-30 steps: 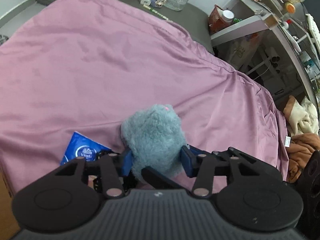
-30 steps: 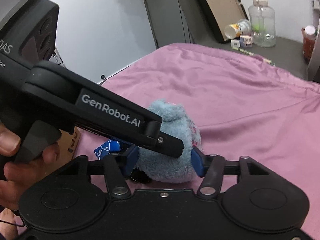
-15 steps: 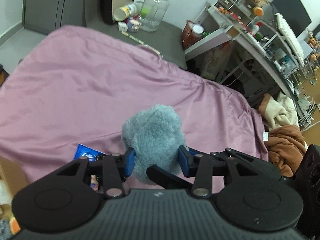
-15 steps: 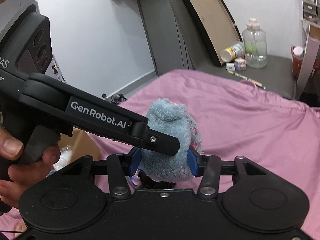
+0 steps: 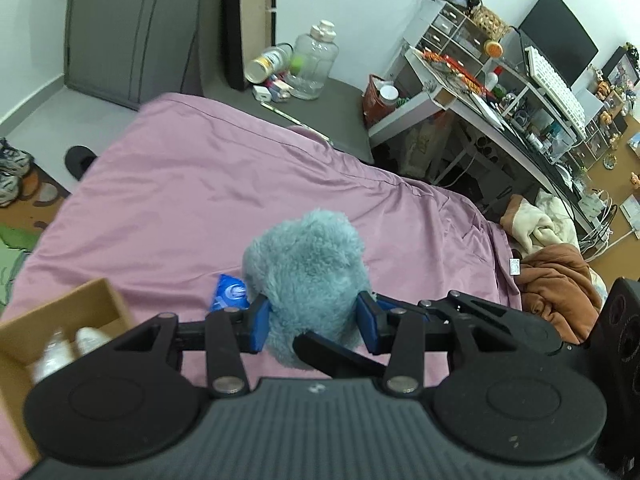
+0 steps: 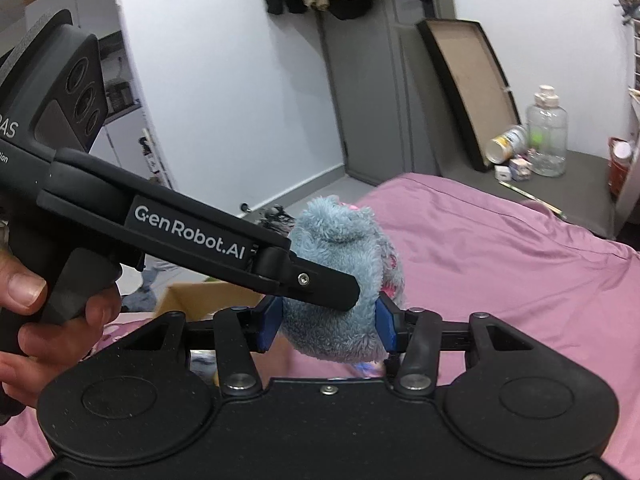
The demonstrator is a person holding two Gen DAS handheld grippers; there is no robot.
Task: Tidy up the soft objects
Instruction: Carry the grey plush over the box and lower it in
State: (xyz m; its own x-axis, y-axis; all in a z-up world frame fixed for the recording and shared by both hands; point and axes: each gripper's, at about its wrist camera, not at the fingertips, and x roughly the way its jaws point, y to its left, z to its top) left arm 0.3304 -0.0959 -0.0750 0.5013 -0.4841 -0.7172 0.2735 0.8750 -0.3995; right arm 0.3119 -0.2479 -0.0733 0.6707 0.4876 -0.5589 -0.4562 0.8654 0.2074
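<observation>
A fluffy blue-grey plush toy (image 5: 308, 268) hangs above the pink bedspread (image 5: 192, 184), held from two sides. My left gripper (image 5: 314, 322) is shut on its lower part, the blue pads pressed into the fur. My right gripper (image 6: 330, 326) is shut on the same plush toy (image 6: 340, 240), which shows a bit of pink on its far side. In the right wrist view a finger (image 6: 320, 282) of the left gripper crosses in front of the toy, and a hand (image 6: 24, 304) grips that tool's handle.
A blue tissue pack (image 5: 230, 294) lies on the bedspread below the toy. A cardboard box (image 5: 60, 316) with bottles stands at the bed's near left edge. A cluttered desk (image 5: 500, 108), a brown blanket (image 5: 560, 280), a clear jug (image 5: 314, 64) and shoes (image 5: 10, 172) surround the bed.
Both grippers have risen together with the plush toy, lifting it well off the bedspread. The bed looks farther away and the cardboard box has come into view.
</observation>
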